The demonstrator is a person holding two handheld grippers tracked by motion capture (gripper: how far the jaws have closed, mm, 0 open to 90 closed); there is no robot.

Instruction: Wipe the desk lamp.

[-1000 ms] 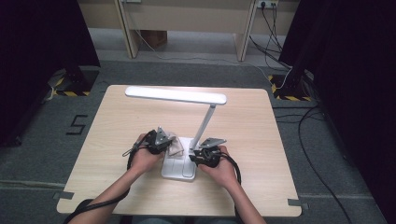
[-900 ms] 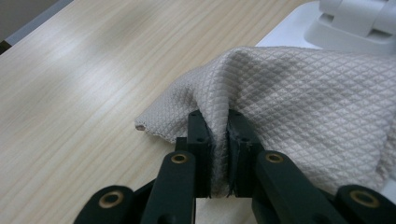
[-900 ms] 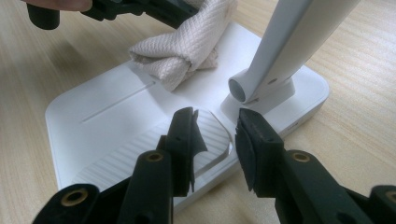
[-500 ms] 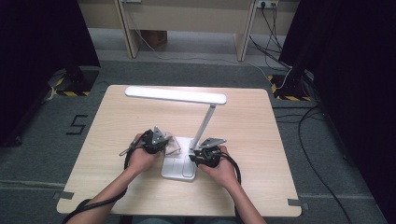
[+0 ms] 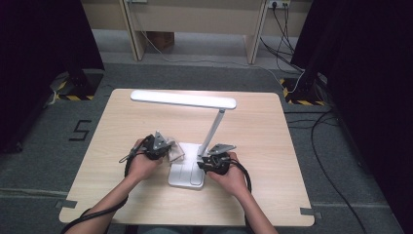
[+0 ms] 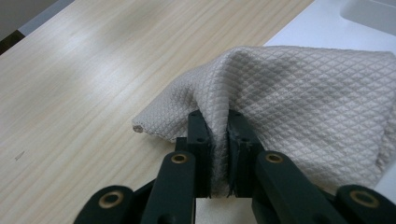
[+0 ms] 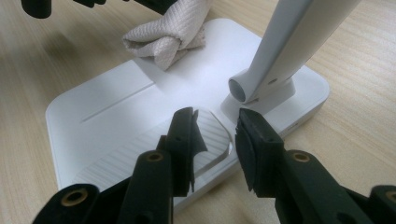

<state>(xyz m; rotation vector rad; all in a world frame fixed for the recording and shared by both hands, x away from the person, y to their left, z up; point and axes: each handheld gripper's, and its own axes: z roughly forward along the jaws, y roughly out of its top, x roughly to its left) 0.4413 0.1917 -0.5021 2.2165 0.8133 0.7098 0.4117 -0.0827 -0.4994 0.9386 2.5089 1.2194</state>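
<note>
Now the left gripper (image 6: 218, 140) is clenched on a fold of the cloth (image 6: 299, 102), which lies bunched on the lamp base (image 7: 154, 93), at its corner nearest the table's (image 5: 122, 126) bare wood. The right gripper (image 7: 215, 140) is released, its jaws parted over the base's ribbed edge, just before the foot of the lamp arm (image 7: 285, 42), gripping nothing.

Even overhead light, dark at the sides

Black curtains swallow the room's edges – the table (image 5: 146, 122) stays evenly lit, with soft glare across its wood grain in the left gripper view; nearest jaws blur, the cloth (image 6: 299, 102) weave stays crisp – shadows faint
</note>
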